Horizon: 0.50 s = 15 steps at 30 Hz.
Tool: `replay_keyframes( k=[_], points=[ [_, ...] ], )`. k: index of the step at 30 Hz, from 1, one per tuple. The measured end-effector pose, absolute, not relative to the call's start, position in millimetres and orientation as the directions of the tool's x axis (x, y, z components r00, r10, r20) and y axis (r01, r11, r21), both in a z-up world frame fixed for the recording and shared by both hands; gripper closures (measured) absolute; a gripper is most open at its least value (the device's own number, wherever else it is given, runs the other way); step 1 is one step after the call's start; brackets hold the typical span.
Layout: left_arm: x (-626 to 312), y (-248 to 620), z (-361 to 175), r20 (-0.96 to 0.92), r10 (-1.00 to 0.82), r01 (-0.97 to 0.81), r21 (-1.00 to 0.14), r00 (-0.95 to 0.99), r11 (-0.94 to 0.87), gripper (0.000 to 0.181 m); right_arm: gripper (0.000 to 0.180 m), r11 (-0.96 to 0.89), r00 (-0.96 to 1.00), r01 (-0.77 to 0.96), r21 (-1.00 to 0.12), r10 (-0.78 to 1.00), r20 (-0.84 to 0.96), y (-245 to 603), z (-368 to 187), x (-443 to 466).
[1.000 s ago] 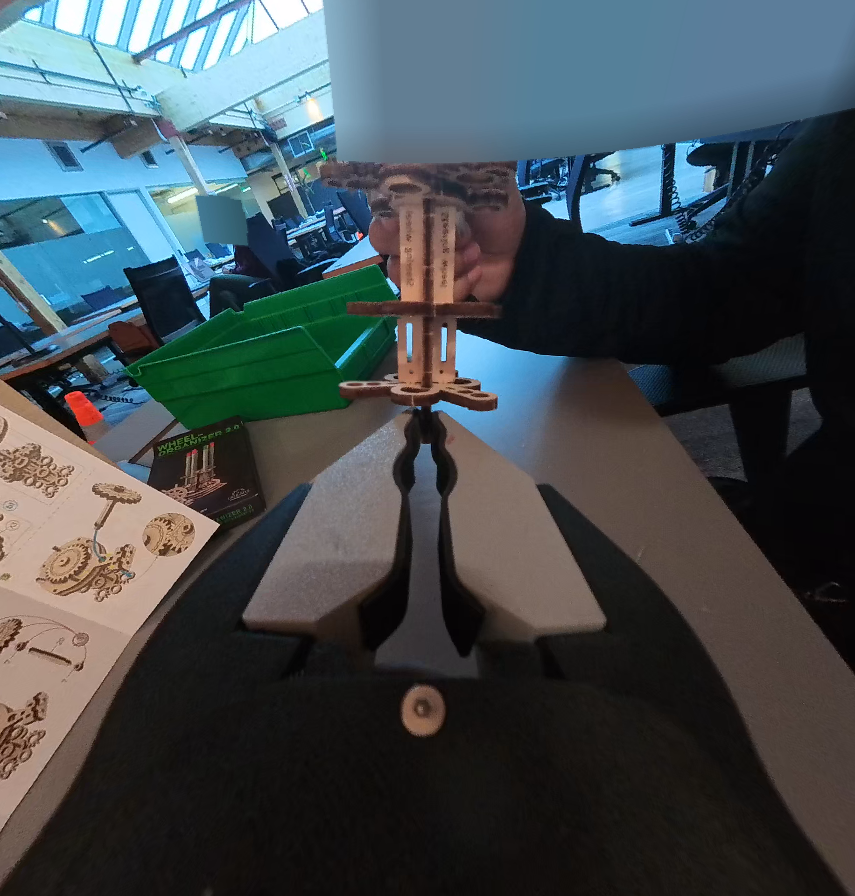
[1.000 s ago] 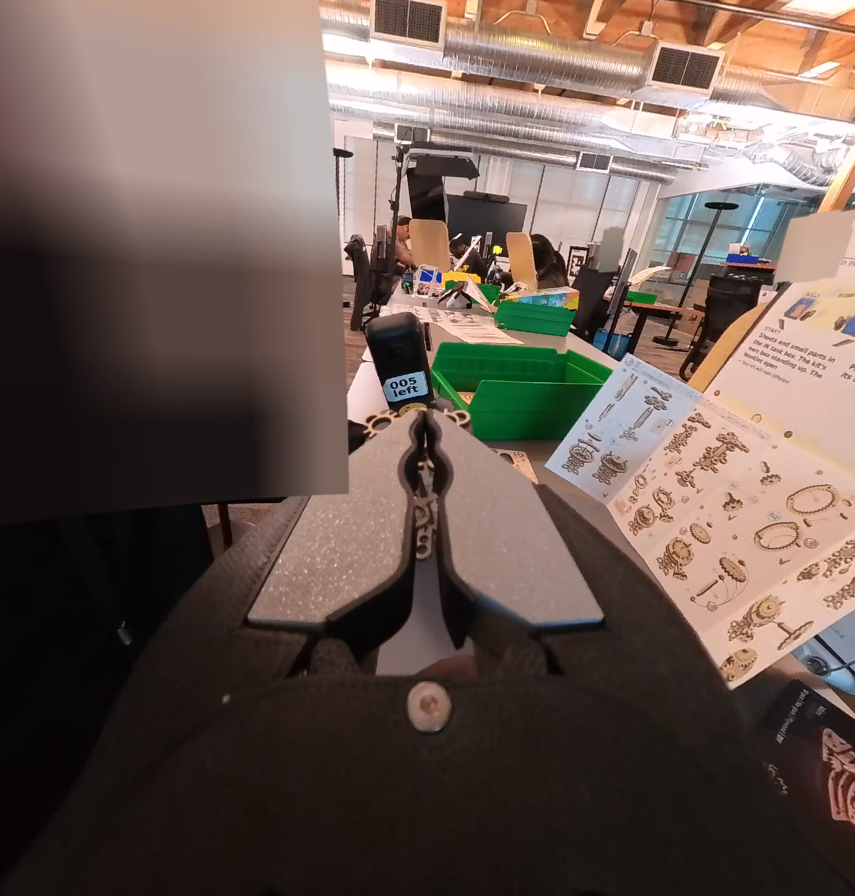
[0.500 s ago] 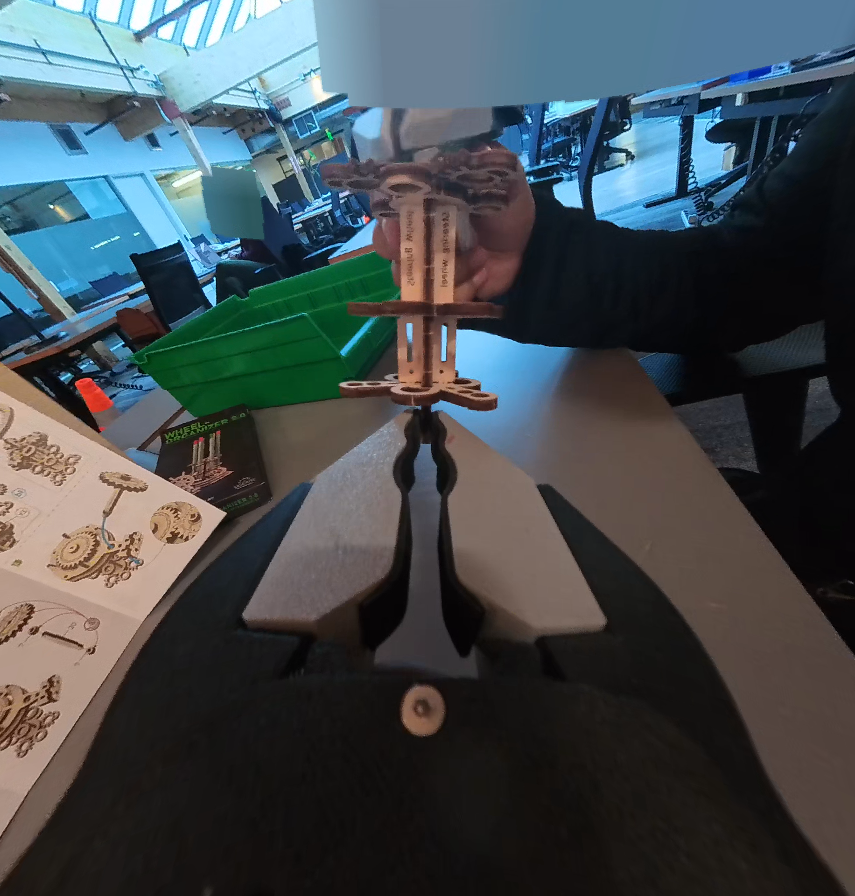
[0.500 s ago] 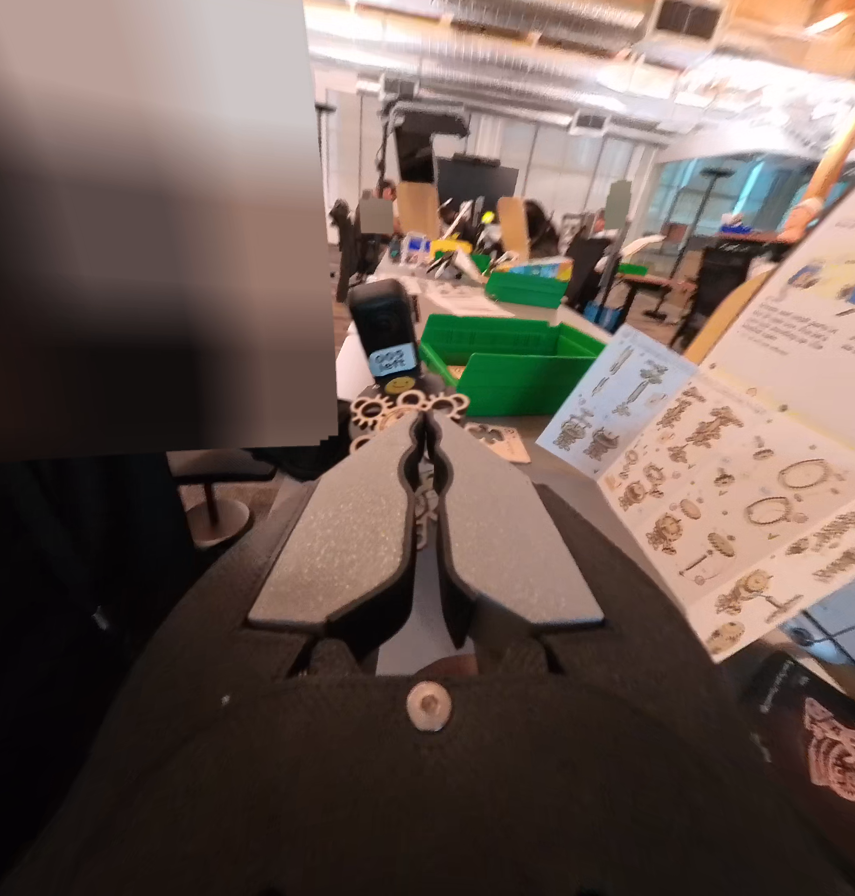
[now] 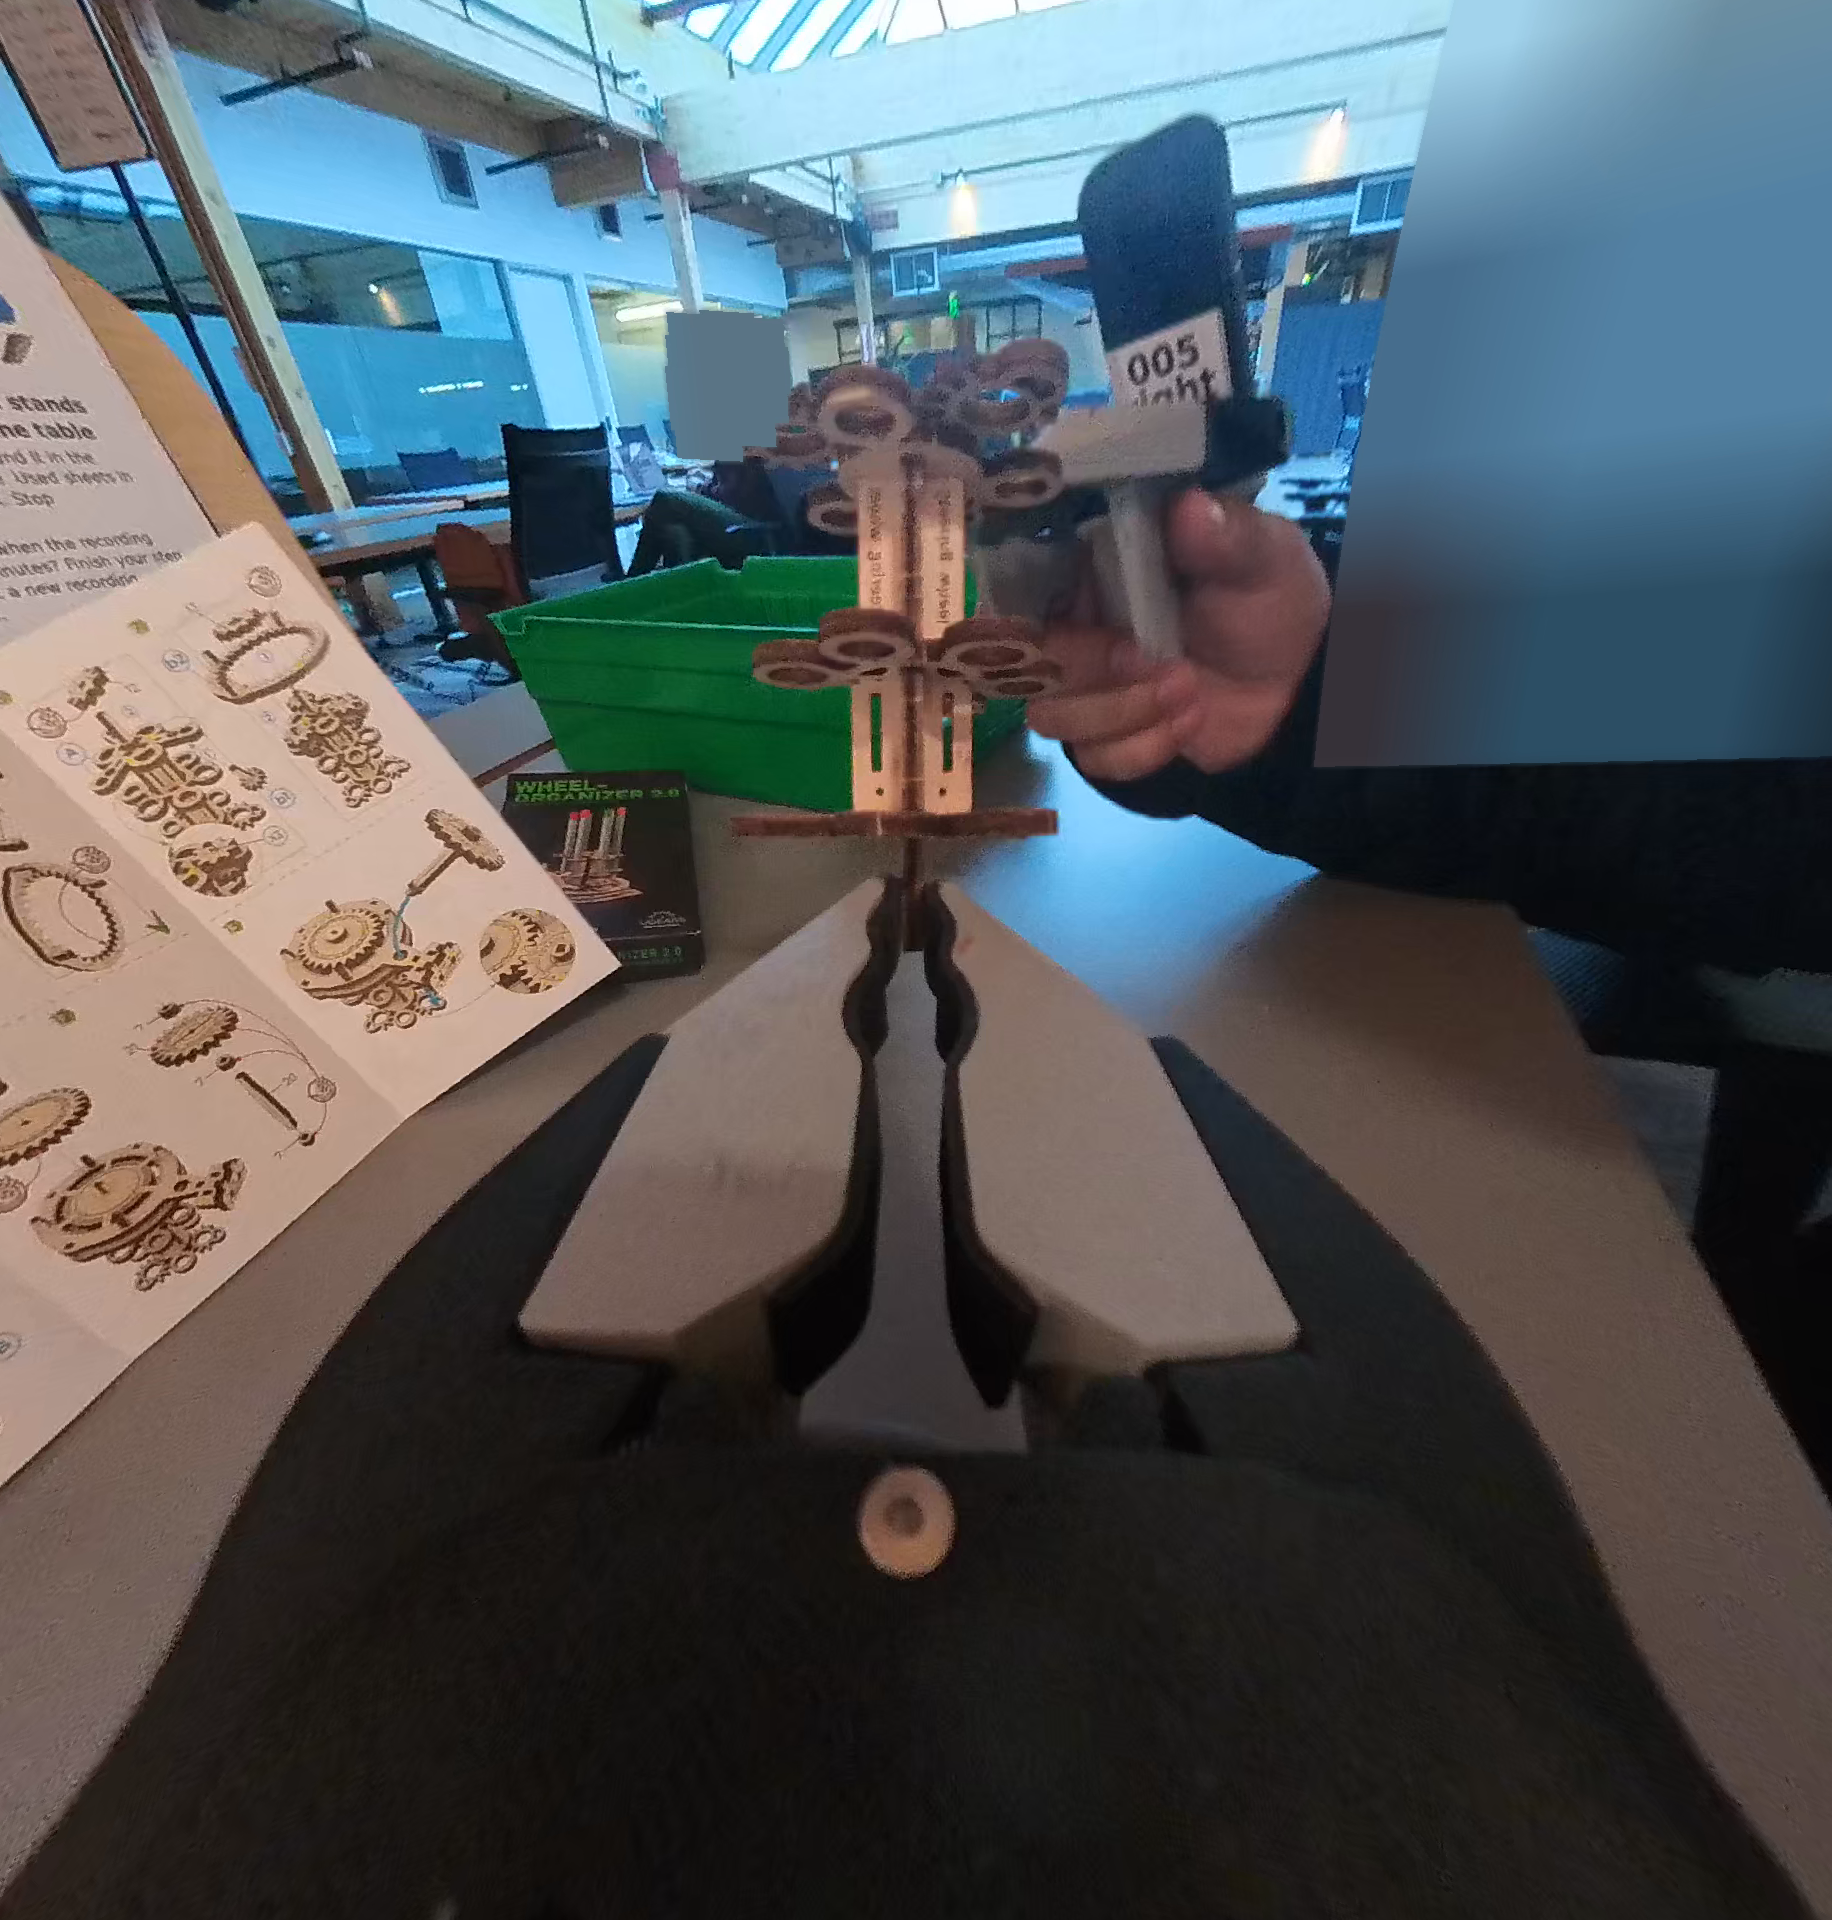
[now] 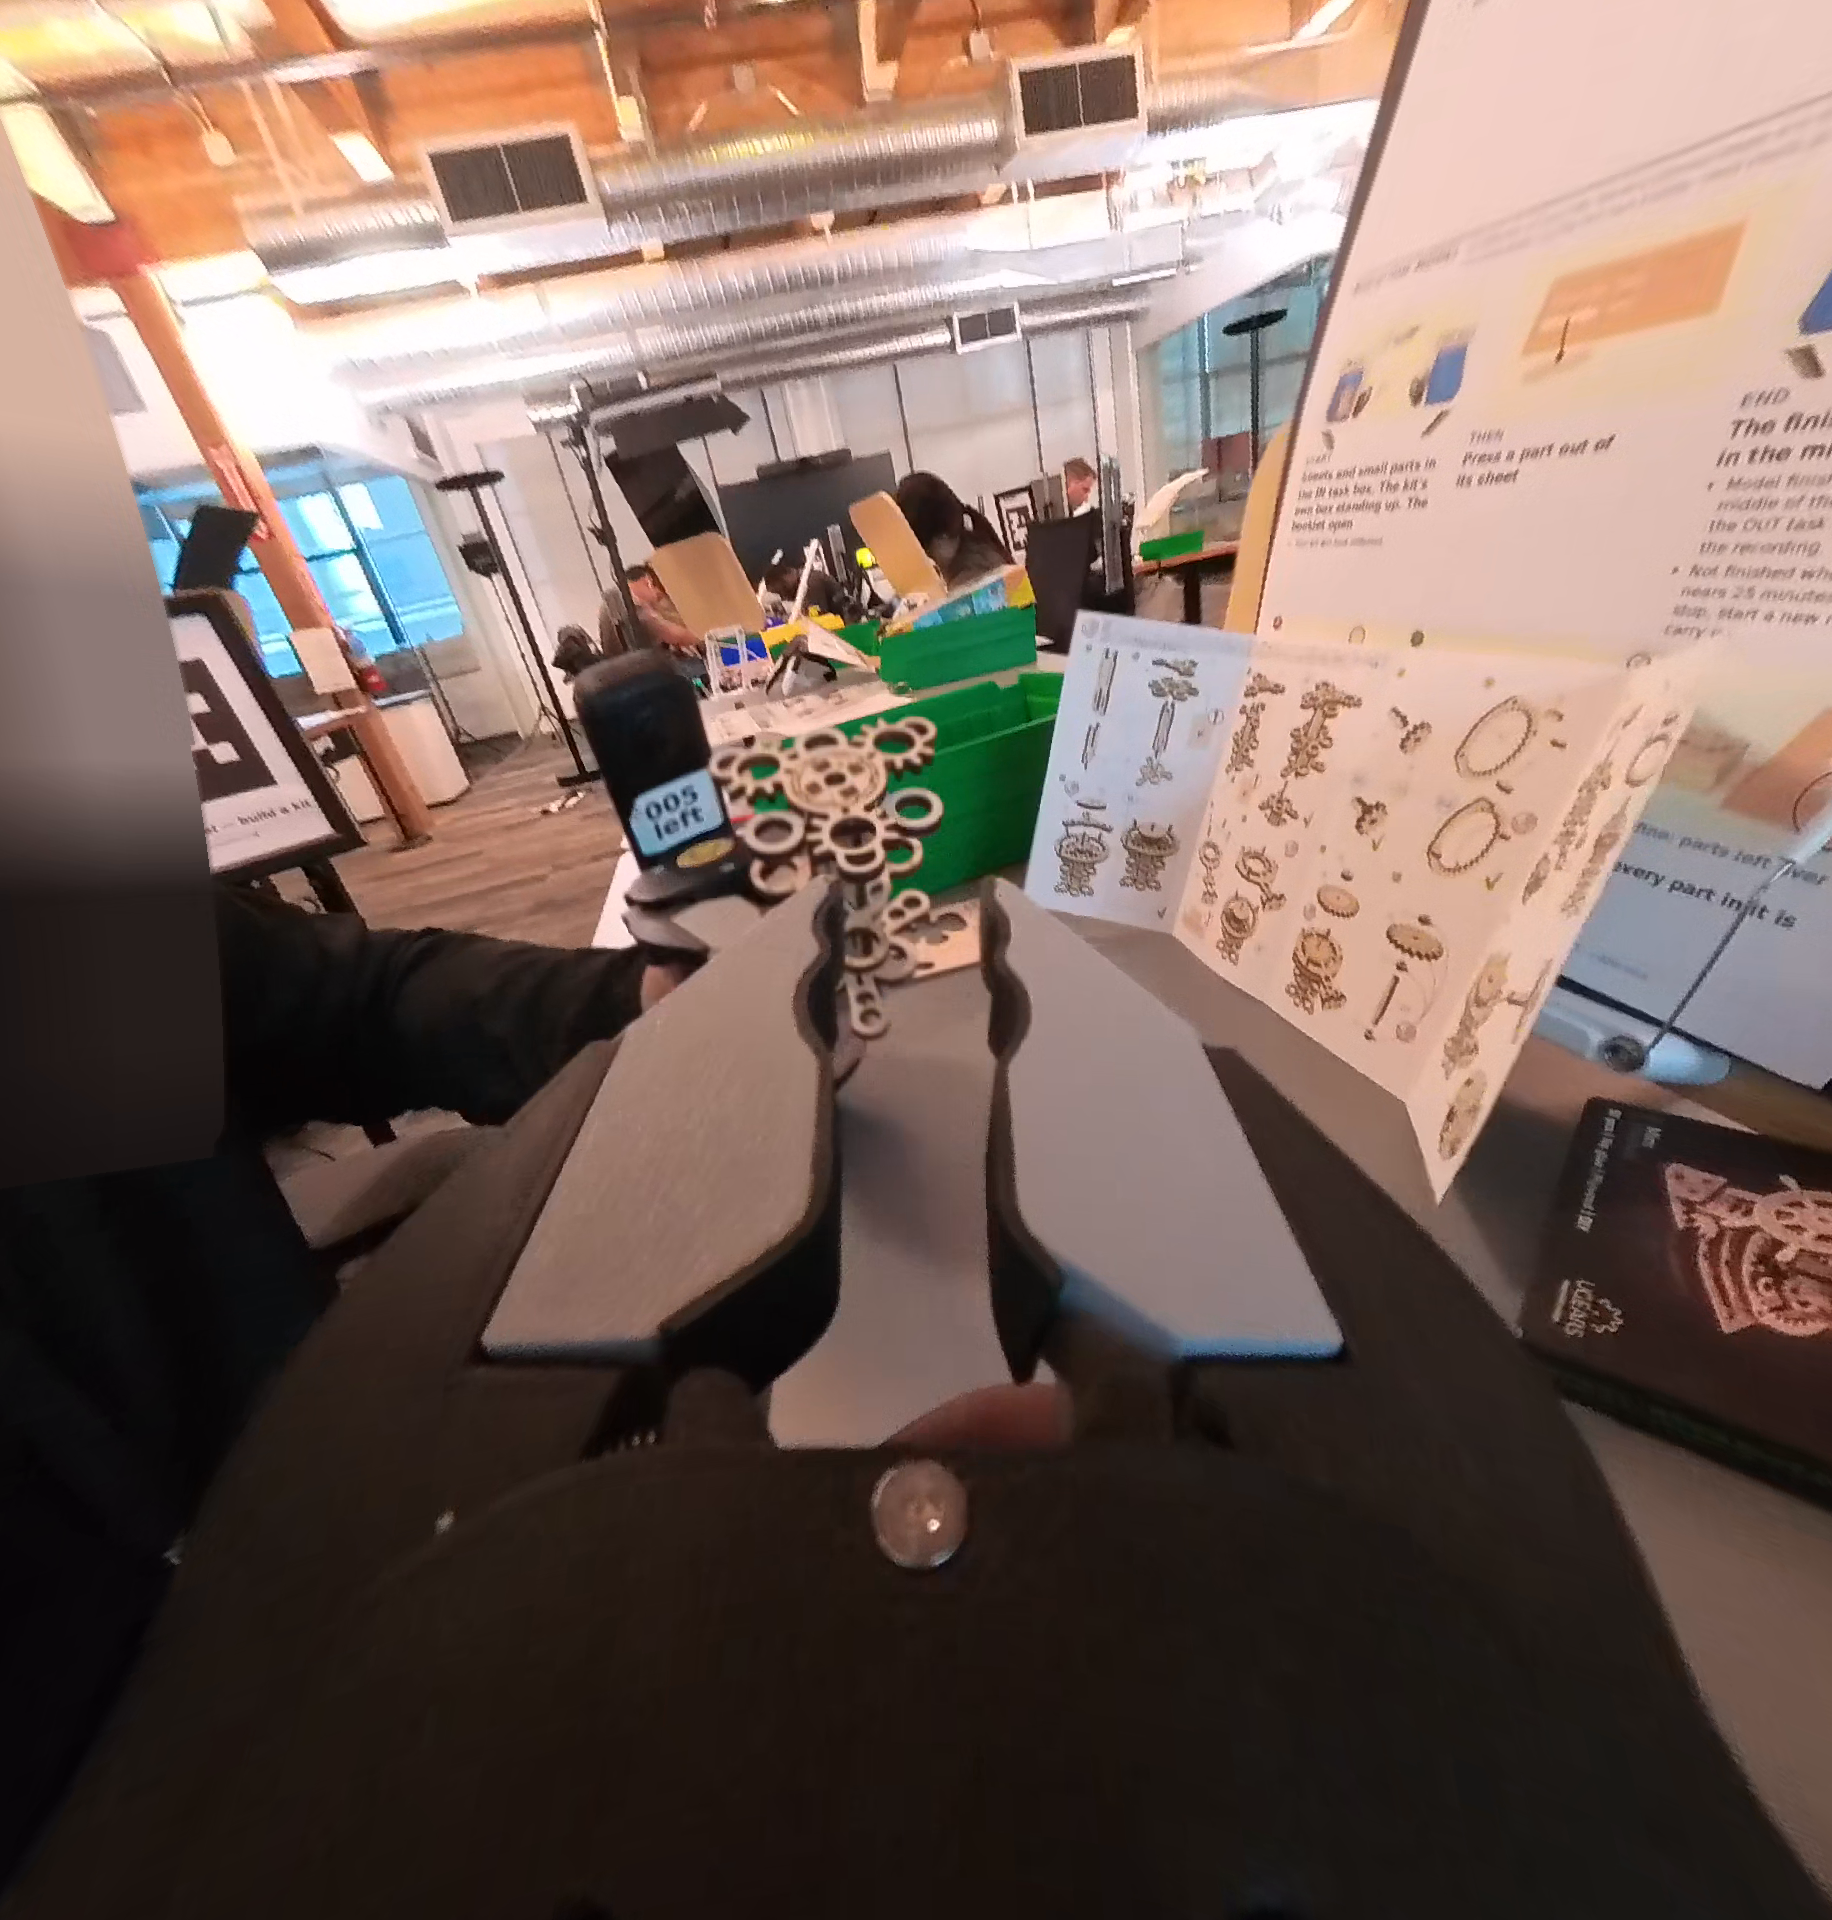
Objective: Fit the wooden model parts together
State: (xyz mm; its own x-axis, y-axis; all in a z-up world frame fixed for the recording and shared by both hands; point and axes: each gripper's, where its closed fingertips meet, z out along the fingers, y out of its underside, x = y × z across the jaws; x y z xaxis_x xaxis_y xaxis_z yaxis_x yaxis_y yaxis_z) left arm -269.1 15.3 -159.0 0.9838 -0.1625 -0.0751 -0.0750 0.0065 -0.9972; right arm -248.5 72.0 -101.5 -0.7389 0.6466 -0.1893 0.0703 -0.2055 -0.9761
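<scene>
The wooden model (image 5: pixel 907 644) is an upright slotted post with three tiers of ring-shaped plates. My left gripper (image 5: pixel 907 920) is shut on the thin tab at its bottom and holds it upright above the grey table (image 5: pixel 1307 1039). My right gripper (image 6: pixel 907 925) is open. The model's top plates (image 6: pixel 839 800) show just ahead of it, and its lower rings hang between the fingers, close to the left fingertip (image 6: pixel 813 935). In the left wrist view the right gripper (image 5: pixel 1130 457), in a hand (image 5: pixel 1213 634), sits to the right of the model's top tier.
A green bin (image 5: pixel 673 675) stands behind the model. An open instruction booklet (image 5: pixel 216 883) and a black kit box (image 5: pixel 611 862) lie on the left. In the right wrist view the booklet (image 6: pixel 1359 831), a propped poster (image 6: pixel 1618 416) and a black box (image 6: pixel 1722 1299) are on the right. The grippers' ends are close to 9 centimetres from one another.
My right gripper has opened and let go of the model's top, and it now sits beside it. My left gripper keeps its hold and has swung, so the booklet shows more.
</scene>
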Motion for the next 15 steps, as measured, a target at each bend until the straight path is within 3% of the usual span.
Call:
replay_keyframes(
  k=[15],
  points=[
    [-299.6,-18.6,-180.2,-0.070,-0.105,-0.085,-0.985,0.992,-0.152,0.181,0.158,0.034,-0.709,0.131,-0.991,0.702,-0.070,44.3,-171.2,-270.4]
  ],
)
